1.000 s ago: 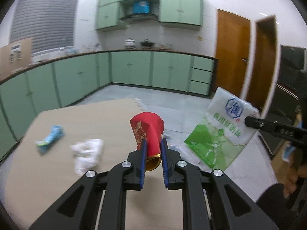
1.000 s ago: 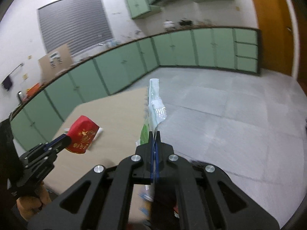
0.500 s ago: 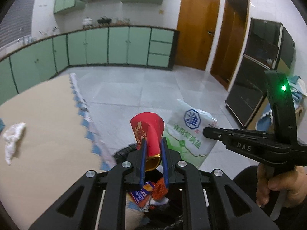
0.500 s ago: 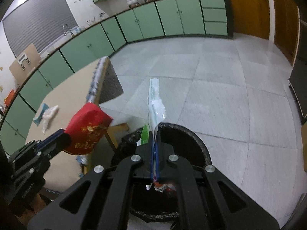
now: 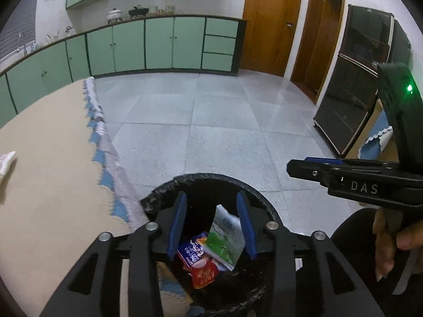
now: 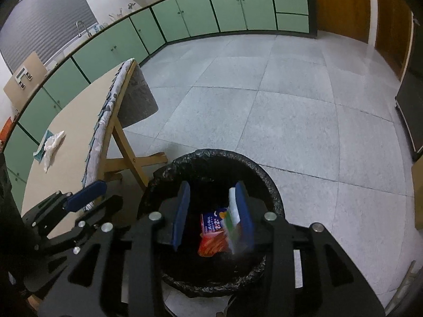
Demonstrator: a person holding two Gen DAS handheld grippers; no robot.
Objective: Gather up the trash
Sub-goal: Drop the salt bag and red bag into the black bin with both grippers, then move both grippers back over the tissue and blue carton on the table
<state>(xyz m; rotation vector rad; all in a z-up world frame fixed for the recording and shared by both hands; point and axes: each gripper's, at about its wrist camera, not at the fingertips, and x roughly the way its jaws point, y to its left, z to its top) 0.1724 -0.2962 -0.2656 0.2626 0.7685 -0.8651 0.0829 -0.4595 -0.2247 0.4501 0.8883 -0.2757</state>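
We've got both the left gripper (image 5: 211,222) and right gripper (image 6: 212,212) spread wide over the black-lined trash bin (image 6: 267,179), green-and-white bag (image 5: 224,240) inside, so we'd pull straight up before fetching the crumpled tissue (image 6: 53,145) off the table (image 6: 74,126).

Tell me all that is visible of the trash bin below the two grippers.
The trash bin is round, lined with a crinkled, glossy black plastic bag folded over its rim. It stands upright on the grey tiled floor, beside the wooden table leg. Inside lie a green-and-white bag, a blue printed wrapper and red packaging. Both open grippers hover above it.
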